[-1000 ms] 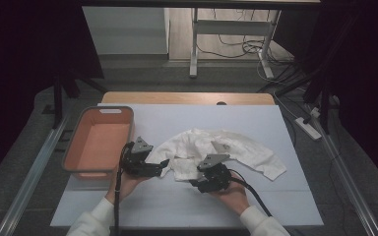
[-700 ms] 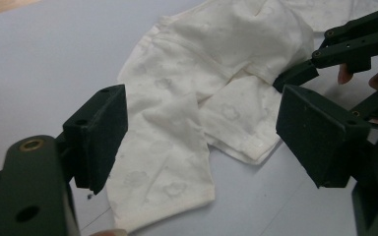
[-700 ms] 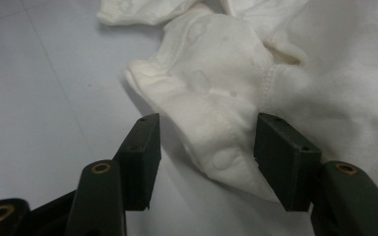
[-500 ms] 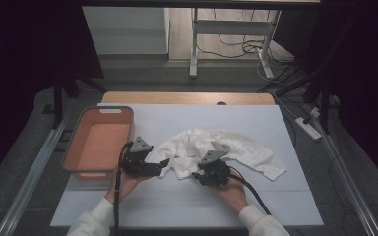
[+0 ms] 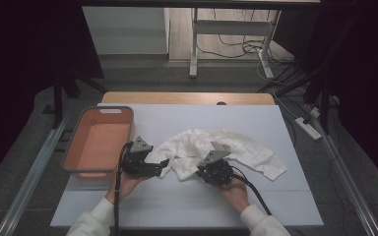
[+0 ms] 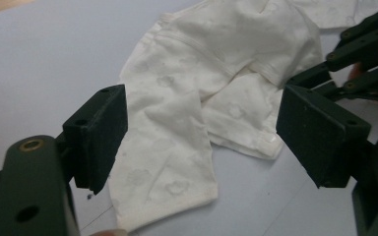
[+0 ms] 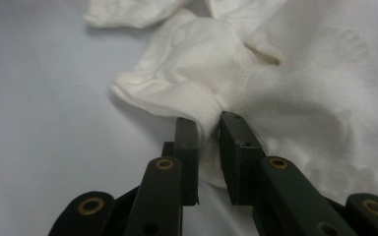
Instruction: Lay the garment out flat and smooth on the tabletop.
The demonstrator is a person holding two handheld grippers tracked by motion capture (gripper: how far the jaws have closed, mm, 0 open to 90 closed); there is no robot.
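While your right gripper (image 7: 208,129) jaws pinch a fold of the crumpled white cotton garment (image 5: 221,147) mid-worktop, your left gripper (image 6: 202,132) jaws gape over its hem, so handling's barely begun.

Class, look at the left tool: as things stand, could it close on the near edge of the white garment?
Probably yes. The left tool is open, with the white garment lying flat between its jaws and nothing in between; the right tool pinches another fold.

Left gripper (image 6: 199,132) fingers spread wide, white garment (image 6: 211,93) on table between.
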